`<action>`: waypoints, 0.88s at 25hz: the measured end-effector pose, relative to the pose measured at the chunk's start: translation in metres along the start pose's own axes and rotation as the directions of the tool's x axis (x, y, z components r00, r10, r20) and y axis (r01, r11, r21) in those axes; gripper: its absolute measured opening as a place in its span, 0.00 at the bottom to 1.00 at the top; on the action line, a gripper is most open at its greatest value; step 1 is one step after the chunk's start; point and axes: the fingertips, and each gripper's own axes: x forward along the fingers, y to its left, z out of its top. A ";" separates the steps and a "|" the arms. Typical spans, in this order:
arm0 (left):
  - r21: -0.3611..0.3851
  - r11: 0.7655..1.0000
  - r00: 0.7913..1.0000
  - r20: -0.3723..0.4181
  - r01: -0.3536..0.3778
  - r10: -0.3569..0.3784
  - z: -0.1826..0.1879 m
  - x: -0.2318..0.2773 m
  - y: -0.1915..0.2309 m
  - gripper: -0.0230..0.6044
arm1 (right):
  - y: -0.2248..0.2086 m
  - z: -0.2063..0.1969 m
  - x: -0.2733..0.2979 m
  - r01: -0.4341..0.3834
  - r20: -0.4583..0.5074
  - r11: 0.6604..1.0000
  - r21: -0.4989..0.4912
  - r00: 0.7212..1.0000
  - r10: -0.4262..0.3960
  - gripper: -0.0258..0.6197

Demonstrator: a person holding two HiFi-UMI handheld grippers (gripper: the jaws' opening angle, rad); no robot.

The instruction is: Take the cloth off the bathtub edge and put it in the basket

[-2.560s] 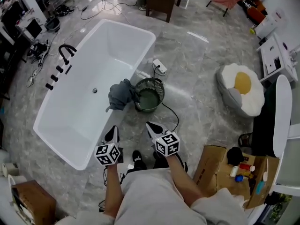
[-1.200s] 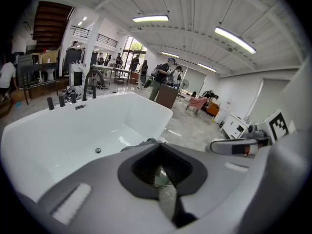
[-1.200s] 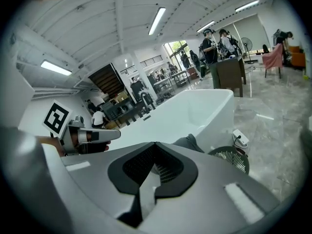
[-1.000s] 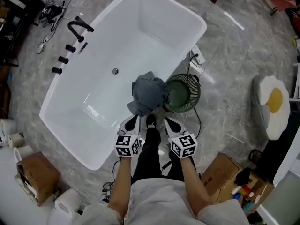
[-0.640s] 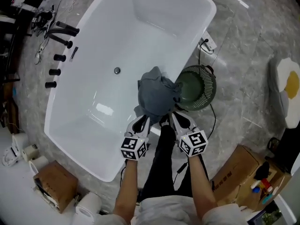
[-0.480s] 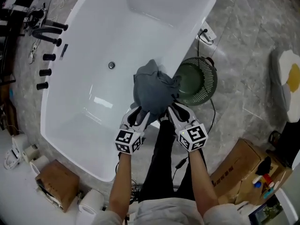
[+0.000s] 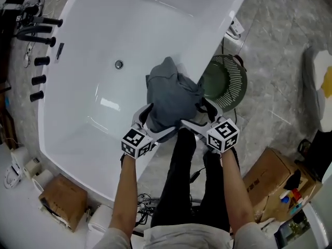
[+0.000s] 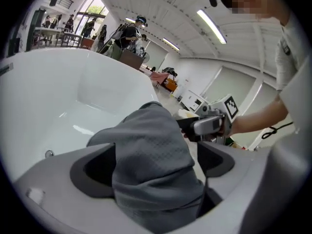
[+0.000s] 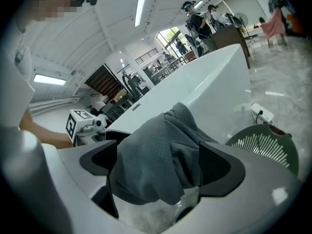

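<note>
A crumpled grey cloth (image 7: 174, 100) is draped over the near rim of the white bathtub (image 7: 220, 32). Both grippers reach it from my side, with their jaws opening. My left gripper (image 7: 154, 122) straddles the cloth's left part, and in the left gripper view the cloth (image 8: 146, 145) lies between wide jaws. My right gripper (image 7: 199, 115) straddles the right part, where the cloth (image 9: 156, 150) also sits between spread jaws. A dark green round basket (image 7: 228, 82) stands on the floor just outside the tub, right of the cloth, and the basket (image 9: 265, 145) shows past the right jaw.
Black tap fittings (image 7: 39, 35) line the tub's far left rim. A white power strip (image 7: 236, 27) and its cable lie on the floor beside the basket. Cardboard boxes stand at lower left (image 7: 59, 201) and lower right (image 7: 272, 183). My legs (image 7: 179, 180) stand against the tub.
Both grippers moved forward from in front of the tub up to the cloth. Their jaws went from shut to wide open around it. The cloth still lies on the rim.
</note>
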 end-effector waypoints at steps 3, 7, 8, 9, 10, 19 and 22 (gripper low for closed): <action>-0.030 0.998 0.997 -0.055 0.051 -0.053 -0.019 0.011 -0.003 0.96 | -0.007 0.000 0.017 -0.032 -0.003 0.993 0.115 0.999 0.033 0.85; -0.039 0.992 0.983 -0.134 0.120 -0.124 -0.034 0.029 -0.018 0.96 | -0.012 -0.007 0.034 -0.007 -0.053 0.991 0.130 0.999 0.014 0.85; -0.018 0.992 0.980 -0.157 0.123 -0.124 -0.035 0.031 -0.019 0.96 | -0.012 -0.008 0.037 -0.002 -0.057 0.990 0.138 0.998 0.010 0.85; 0.005 0.993 0.978 -0.175 0.116 -0.114 -0.036 0.033 -0.019 0.95 | -0.011 -0.008 0.039 0.002 -0.056 0.989 0.150 0.998 0.006 0.85; 0.020 0.994 0.978 -0.185 0.104 -0.099 -0.036 0.034 -0.018 0.93 | -0.011 -0.009 0.040 0.007 -0.054 0.987 0.163 0.999 0.002 0.85; 0.033 0.998 0.987 -0.147 -0.058 0.062 -0.026 0.027 -0.014 0.64 | 0.007 -0.006 0.027 0.053 -0.014 0.978 0.204 0.999 -0.051 0.55; 0.037 0.994 0.986 -0.125 -0.106 0.110 -0.020 0.024 -0.014 0.58 | 0.013 -0.003 0.018 0.064 -0.005 0.981 0.185 0.998 -0.064 0.40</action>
